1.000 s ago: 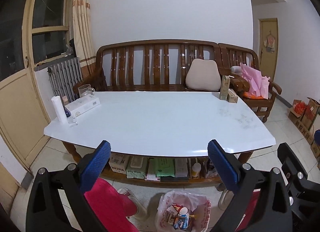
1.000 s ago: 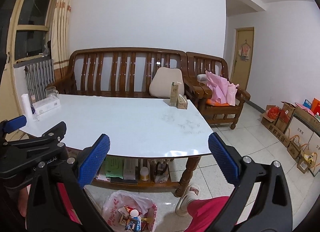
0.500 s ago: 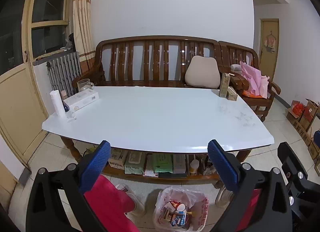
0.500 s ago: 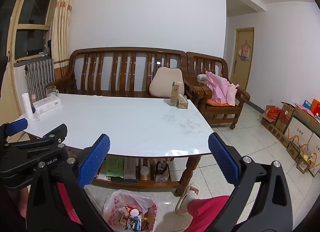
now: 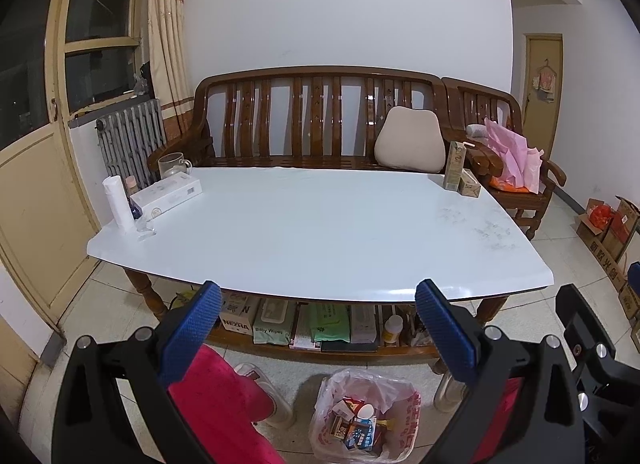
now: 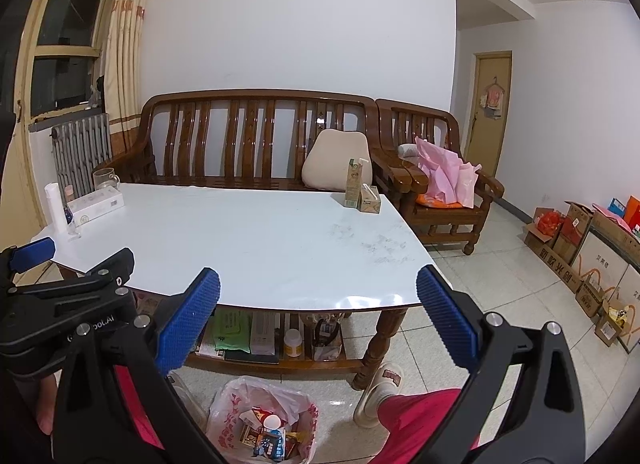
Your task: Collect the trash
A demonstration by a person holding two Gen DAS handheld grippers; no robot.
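Hovering short of a white table [image 5: 320, 232], the left gripper [image 5: 318, 328] hangs with its blue-padded fingers spread wide and nothing between them; the right gripper [image 6: 318, 328] is likewise wide open and empty, held just beside it. On the floor below both tools, in front of the table's near edge, sits a plastic trash bag [image 5: 362, 416], its mouth open and packed with crumpled wrappers and small cartons; from the right wrist view the same bag [image 6: 262, 420] lies below and slightly left of the gap between the fingers. Two cartons remain on the table's far right corner, well apart from both grippers: a tall drink carton [image 6: 353, 183] standing upright with a straw, and a short carton [image 6: 370, 199] touching or just beside it on the right. At the table's far left end are a flat white box [image 5: 166, 194], a white roll [image 5: 117, 202] standing on end and a glass mug [image 5: 173, 164]. A wooden bench [image 5: 316, 120] with a beige cushion [image 5: 410, 143] runs behind the table, and a matching armchair holds a pink bag [image 6: 446, 176]. The person's red-clad legs and a pale slipper [image 6: 378, 386] show beside the trash bag.
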